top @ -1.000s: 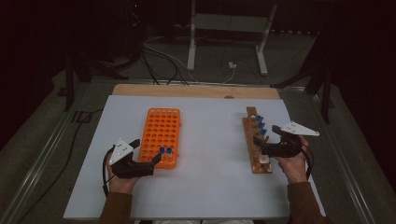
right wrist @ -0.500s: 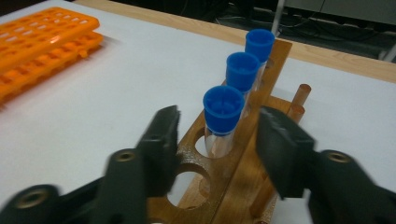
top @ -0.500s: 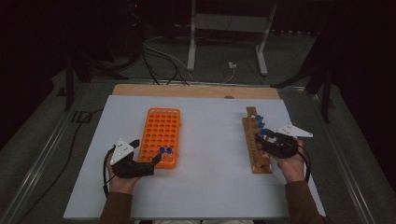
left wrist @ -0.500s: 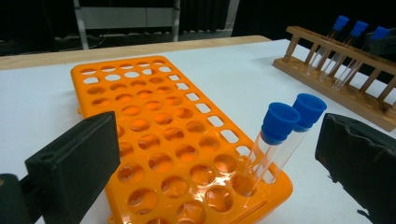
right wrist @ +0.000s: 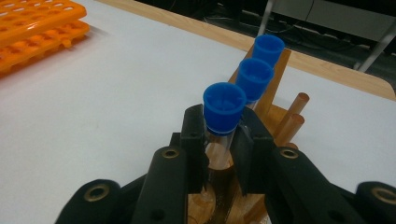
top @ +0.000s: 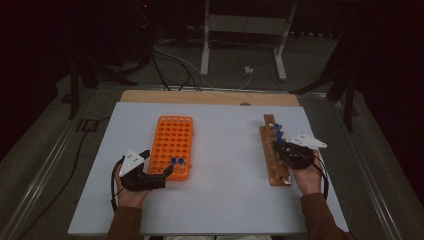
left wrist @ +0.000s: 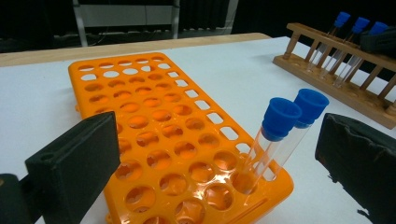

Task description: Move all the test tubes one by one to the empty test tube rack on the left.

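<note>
Plastic rack to your left, two tubes in its near corner; wooden rack right.

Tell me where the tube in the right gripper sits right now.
In the right gripper view, the tube stands in the wooden rack, nearest of three blue-capped tubes, clamped just below its cap by the right gripper.

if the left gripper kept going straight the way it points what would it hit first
Most likely the two blue-capped tubes standing in the near corner of the orange rack; the open left gripper points at them, though depth is hard to judge.

The right claw has just been closing, its jaws now clamped. The left claw gapes wide, held low and level.
</note>
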The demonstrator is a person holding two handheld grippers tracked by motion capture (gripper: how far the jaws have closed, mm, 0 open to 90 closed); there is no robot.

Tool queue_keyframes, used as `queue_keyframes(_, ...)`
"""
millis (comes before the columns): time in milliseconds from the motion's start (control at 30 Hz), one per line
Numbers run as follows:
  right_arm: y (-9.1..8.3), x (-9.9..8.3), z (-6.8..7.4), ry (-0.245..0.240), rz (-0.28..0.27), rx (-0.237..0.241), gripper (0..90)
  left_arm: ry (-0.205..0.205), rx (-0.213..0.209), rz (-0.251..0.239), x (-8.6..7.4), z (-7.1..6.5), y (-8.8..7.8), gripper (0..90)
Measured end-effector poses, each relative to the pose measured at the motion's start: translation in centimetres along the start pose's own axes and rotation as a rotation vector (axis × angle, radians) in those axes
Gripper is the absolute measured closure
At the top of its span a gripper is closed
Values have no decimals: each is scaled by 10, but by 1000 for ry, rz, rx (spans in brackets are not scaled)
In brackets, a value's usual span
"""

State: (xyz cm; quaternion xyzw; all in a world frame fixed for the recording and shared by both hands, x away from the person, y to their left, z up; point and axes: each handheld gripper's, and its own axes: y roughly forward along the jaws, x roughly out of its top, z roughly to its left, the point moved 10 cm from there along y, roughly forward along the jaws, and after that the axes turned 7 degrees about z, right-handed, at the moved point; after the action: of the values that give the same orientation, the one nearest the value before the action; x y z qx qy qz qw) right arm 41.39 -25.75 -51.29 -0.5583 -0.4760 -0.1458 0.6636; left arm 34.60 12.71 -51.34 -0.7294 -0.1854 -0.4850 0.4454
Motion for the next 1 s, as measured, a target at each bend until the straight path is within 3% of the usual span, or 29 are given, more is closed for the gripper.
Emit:
queue_keyframes(400,-6,3,-4,11,-12,-12,765,3,4,-9,1,0,-1,10)
queue_keyframes(1000,-40,33,-1,25,-110,16,766,19,9,-26,4,-2,-4,10)
